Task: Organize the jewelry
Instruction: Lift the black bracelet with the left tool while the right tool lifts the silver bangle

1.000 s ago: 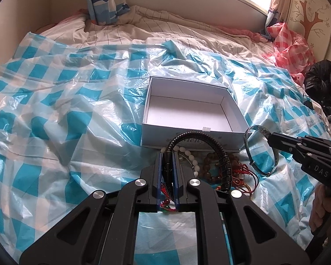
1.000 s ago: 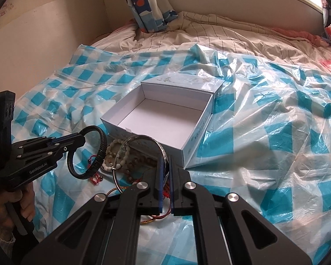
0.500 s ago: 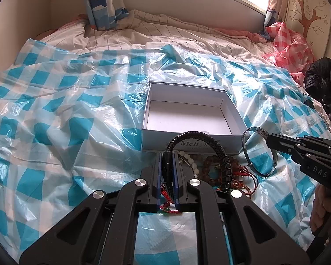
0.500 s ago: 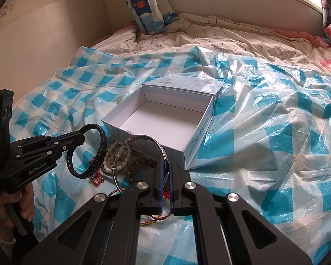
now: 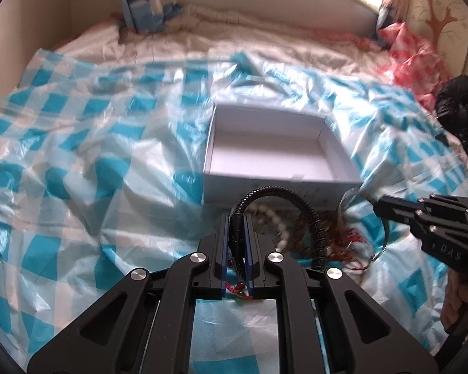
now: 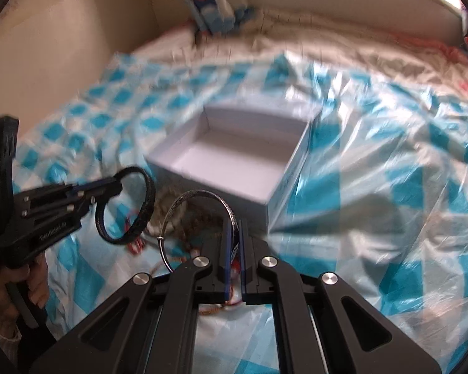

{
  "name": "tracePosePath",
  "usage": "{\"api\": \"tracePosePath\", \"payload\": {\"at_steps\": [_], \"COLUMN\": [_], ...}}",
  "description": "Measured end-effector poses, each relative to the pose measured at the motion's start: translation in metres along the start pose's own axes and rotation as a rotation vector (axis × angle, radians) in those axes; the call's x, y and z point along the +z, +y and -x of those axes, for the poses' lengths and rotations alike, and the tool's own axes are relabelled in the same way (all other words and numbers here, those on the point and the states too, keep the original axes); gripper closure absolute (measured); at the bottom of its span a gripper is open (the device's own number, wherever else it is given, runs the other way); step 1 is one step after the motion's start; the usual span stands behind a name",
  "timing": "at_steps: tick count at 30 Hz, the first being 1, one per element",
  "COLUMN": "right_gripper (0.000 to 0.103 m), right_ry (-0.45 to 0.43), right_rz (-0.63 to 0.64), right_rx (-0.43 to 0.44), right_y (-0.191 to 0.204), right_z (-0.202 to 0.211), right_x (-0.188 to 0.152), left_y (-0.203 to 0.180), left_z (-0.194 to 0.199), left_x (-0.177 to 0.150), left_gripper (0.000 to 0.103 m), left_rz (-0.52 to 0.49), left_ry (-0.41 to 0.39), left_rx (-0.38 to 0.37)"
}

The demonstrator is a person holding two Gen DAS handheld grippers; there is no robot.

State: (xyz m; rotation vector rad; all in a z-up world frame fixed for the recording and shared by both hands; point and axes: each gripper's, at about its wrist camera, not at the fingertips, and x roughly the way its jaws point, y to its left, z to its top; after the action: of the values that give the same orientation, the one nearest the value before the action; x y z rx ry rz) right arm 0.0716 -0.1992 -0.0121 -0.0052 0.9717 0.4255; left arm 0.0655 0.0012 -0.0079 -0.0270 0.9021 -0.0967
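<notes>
Before white box (image 5: 274,143), black bracelet (image 5: 296,205), silver bangle (image 6: 202,215).

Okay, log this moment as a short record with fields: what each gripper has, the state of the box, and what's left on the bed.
left gripper: shut on black bracelet
right gripper: shut on silver bangle
white box: open, nothing inside
jewelry pile: bead strands and red cords, in front of the box, on the checked plastic sheet
image quality: both views motion-blurred
</notes>
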Motion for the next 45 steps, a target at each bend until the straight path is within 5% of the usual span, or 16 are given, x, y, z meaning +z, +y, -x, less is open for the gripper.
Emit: {"api": "tracePosePath", "payload": {"at_steps": [1, 2, 8, 15, 25, 35, 38, 40, 42, 45], "right_gripper": [0.072, 0.068, 0.062, 0.049, 0.05, 0.06, 0.08, 0.095, 0.096, 0.097], "right_ry": [0.008, 0.005, -0.061, -0.108, -0.034, 0.039, 0.039, 0.036, 0.033, 0.027], "right_rz": [-0.013, -0.018, -0.01, 0.01, -0.06, -0.017, -0.004, 0.001, 0.003, 0.005], "right_rx": [-0.026, -0.036, -0.068, -0.068, -0.113, -0.085, -0.061, -0.064, -0.059, -0.055], "right_y": [-0.003, -0.004, 0.001, 0.012, -0.003, 0.001, 0.0, 0.0, -0.001, -0.001], "right_z": [-0.004, -0.004, 0.015, 0.039, 0.016, -0.043, -0.044, -0.041, -0.038, -0.034], "right_x": [-0.001, -0.001, -0.004, -0.02, -0.039, -0.022, -0.02, -0.02, -0.02, -0.02], "left_y": [0.002, 0.003, 0.004, 0.003, 0.018, 0.011, 0.012, 0.012, 0.011, 0.008], "left_z": [-0.005, -0.009, 0.012, 0.049, 0.048, -0.013, -0.034, -0.046, -0.053, -0.049], "left_x": [-0.002, -0.004, -0.015, -0.033, -0.047, -0.016, -0.015, -0.015, -0.017, -0.017], "left_gripper": [0.091, 0.087, 0.062, 0.051, 0.044, 0.043, 0.043, 0.048, 0.077, 0.095], "left_rz": [0.007, 0.013, -0.003, 0.001, 0.058, -0.001, 0.012, 0.022, 0.023, 0.018], "left_ry": [0.018, 0.032, -0.013, -0.067, -0.037, 0.025, 0.056, 0.071, 0.091, 0.08], "left_rx": [0.009, 0.018, 0.104, 0.144, 0.092, 0.109, 0.102, 0.08, 0.047, 0.026]}}
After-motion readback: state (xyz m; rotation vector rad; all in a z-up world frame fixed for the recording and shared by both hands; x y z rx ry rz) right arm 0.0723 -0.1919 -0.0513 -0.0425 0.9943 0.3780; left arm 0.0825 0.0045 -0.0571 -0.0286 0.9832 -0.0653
